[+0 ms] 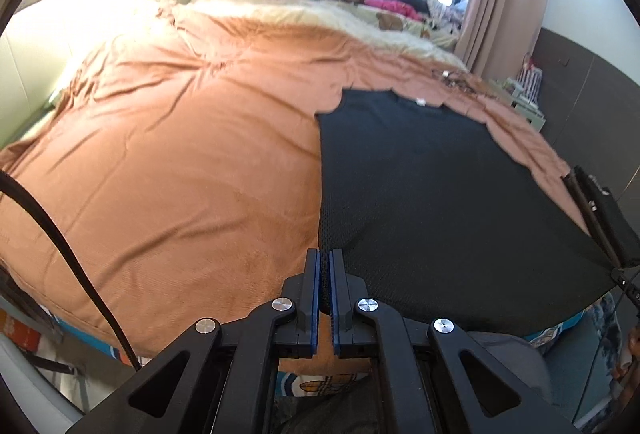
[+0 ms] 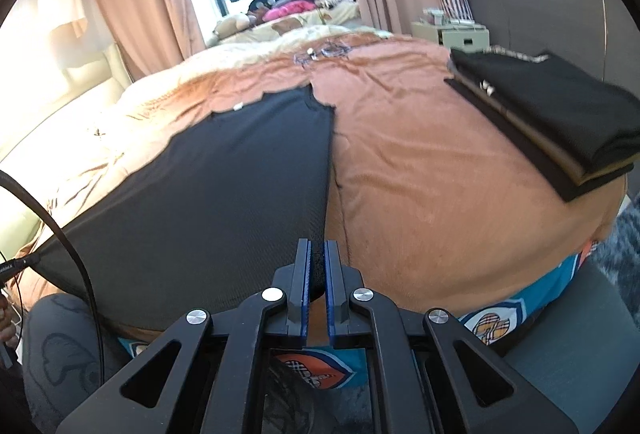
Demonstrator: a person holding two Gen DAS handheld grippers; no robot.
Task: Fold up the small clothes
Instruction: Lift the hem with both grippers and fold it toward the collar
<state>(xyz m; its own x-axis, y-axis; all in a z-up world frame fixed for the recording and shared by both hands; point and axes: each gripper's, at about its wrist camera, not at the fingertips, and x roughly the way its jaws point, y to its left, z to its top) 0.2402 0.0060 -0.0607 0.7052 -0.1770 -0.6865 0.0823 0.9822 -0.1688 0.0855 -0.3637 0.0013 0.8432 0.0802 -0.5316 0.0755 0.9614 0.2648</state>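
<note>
A dark grey mesh shirt [image 1: 432,170] lies flat on the bed, neck label far from me; it also shows in the right wrist view [image 2: 224,178]. My left gripper [image 1: 324,258] is shut on the shirt's near left hem corner. My right gripper [image 2: 317,248] is shut on the near right hem corner, dark fabric showing between its blue pads. The right gripper also shows at the right edge of the left wrist view [image 1: 604,222], pinching the hem.
The bed is covered by an orange-brown blanket [image 1: 180,154]. A stack of folded dark clothes [image 2: 560,114] sits on the bed at the right. Stuffed toys and pink clothes lie by the window. A white nightstand [image 2: 456,32] stands past the bed.
</note>
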